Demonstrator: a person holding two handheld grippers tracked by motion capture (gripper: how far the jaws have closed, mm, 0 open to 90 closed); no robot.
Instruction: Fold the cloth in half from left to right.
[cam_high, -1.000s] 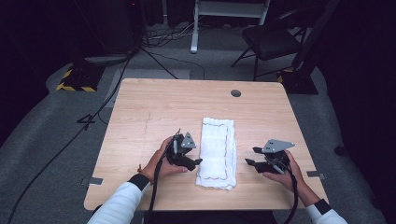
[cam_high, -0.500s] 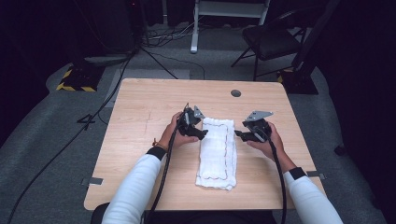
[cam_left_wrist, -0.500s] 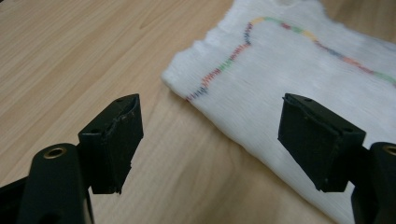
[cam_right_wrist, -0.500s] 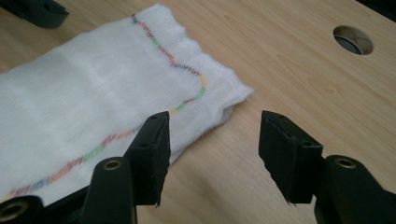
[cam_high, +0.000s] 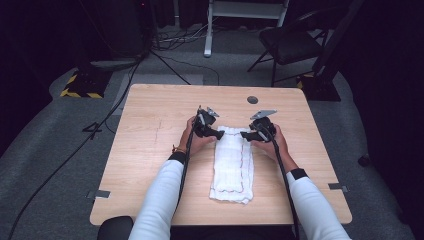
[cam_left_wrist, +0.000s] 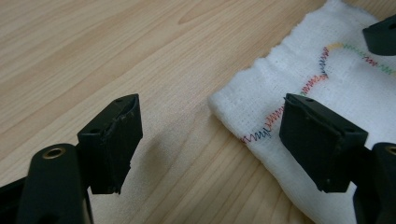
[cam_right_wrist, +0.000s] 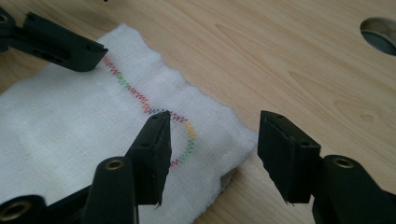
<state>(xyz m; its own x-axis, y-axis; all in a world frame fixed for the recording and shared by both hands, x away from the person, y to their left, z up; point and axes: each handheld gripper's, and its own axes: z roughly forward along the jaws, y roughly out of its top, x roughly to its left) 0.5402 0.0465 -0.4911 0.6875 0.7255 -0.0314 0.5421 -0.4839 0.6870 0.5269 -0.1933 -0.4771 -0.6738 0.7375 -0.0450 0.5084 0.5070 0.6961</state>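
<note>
Tabletop: both tongs (cam_high: 220, 134) (cam_high: 244, 134) flanking towel (cam_high: 232, 165)

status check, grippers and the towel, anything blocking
Left gripper and right gripper open, each astride a far towel corner. Towel folded, flat on table. Nothing blocking.

Brightly lit wooden table (cam_high: 150, 150) from overhead, ringed by near-black, dim surroundings. White cloth (cam_high: 232, 162) almost glaring at its centre. Soft, short shadows beside the cloth and under the jaws in both gripper views. Slightly grainy and soft from above; sharp wood grain close up, jaws nearest the lens blurred.
</note>
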